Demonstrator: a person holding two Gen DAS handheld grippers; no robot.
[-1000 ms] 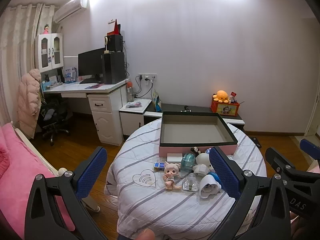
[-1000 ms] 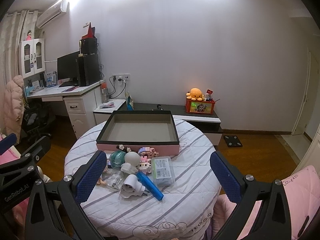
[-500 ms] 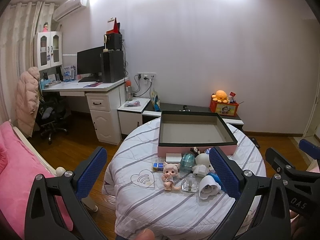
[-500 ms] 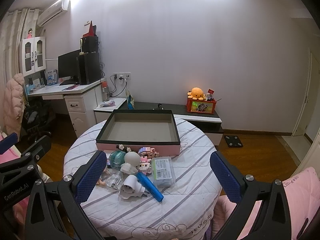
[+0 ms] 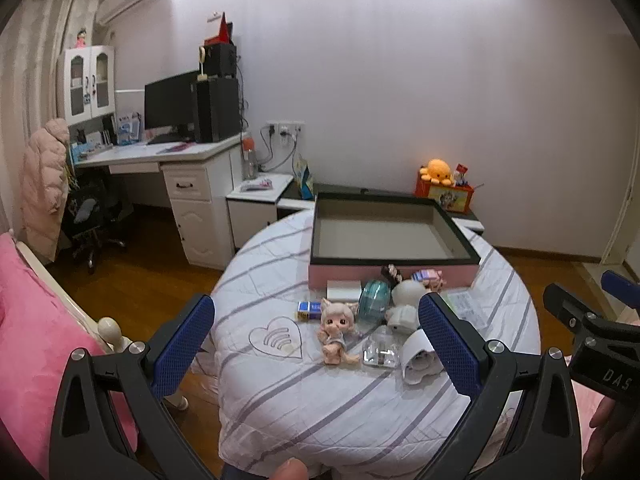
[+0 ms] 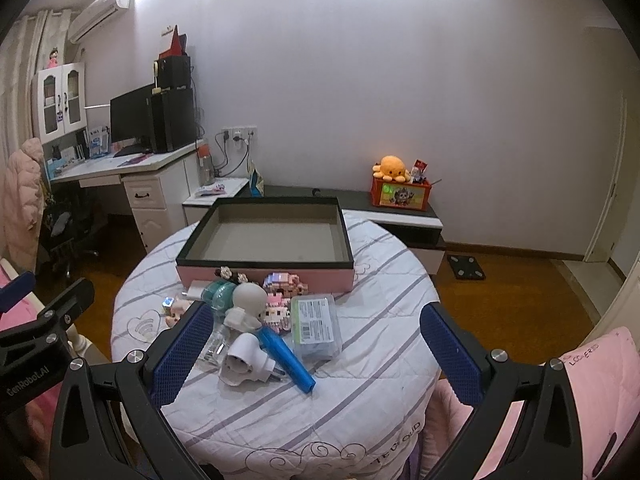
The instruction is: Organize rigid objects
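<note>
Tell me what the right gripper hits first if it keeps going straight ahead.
Probably the blue pen and white plug, nearest between the open right gripper's fingers; depth is uncertain.

Open box (image 6: 265, 264) at tabletop (image 6: 372, 364) rear; toys clustered just before it: doll (image 5: 337, 334) left, plug adapter (image 6: 245, 362) front, clear case (image 6: 316, 326) right.
</note>
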